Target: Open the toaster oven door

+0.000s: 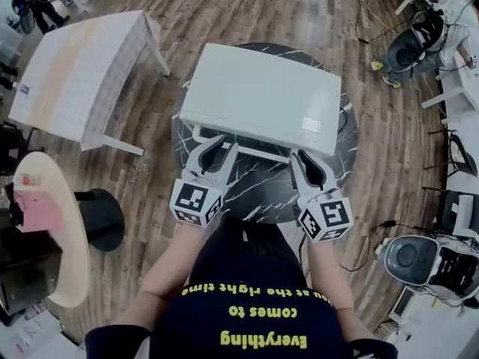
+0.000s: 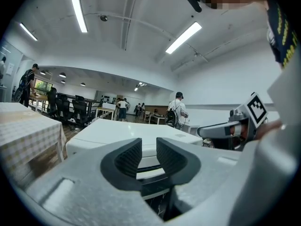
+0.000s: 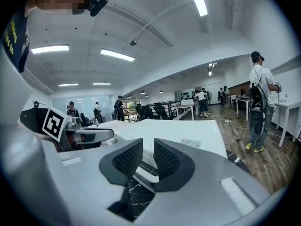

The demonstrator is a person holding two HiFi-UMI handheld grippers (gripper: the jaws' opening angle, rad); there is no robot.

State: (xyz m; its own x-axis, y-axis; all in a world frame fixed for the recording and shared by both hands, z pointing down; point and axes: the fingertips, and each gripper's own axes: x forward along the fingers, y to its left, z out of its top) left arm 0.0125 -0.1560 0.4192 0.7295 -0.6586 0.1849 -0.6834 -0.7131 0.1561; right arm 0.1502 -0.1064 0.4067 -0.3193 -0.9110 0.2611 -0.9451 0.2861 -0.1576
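Note:
A white toaster oven [image 1: 262, 96] stands on a round black marble table [image 1: 258, 193], its top towards me; its white door handle [image 1: 251, 146] runs along the near edge. My left gripper [image 1: 215, 146] points at the handle's left end, its jaws a little apart with nothing between the pads. My right gripper [image 1: 301, 159] sits at the handle's right end, also slightly apart and empty. In the left gripper view the gripper [image 2: 148, 153] frames the oven [image 2: 117, 133] just ahead. From the right gripper view the gripper [image 3: 148, 157] faces the oven [image 3: 183, 133] the same way.
A table with a checkered cloth [image 1: 75, 73] stands at the far left, a round wooden table [image 1: 56, 230] and a black stool [image 1: 101, 219] nearer. Grey machines [image 1: 419, 256] and cables lie at the right. A person [image 3: 258, 102] stands on the wooden floor beyond.

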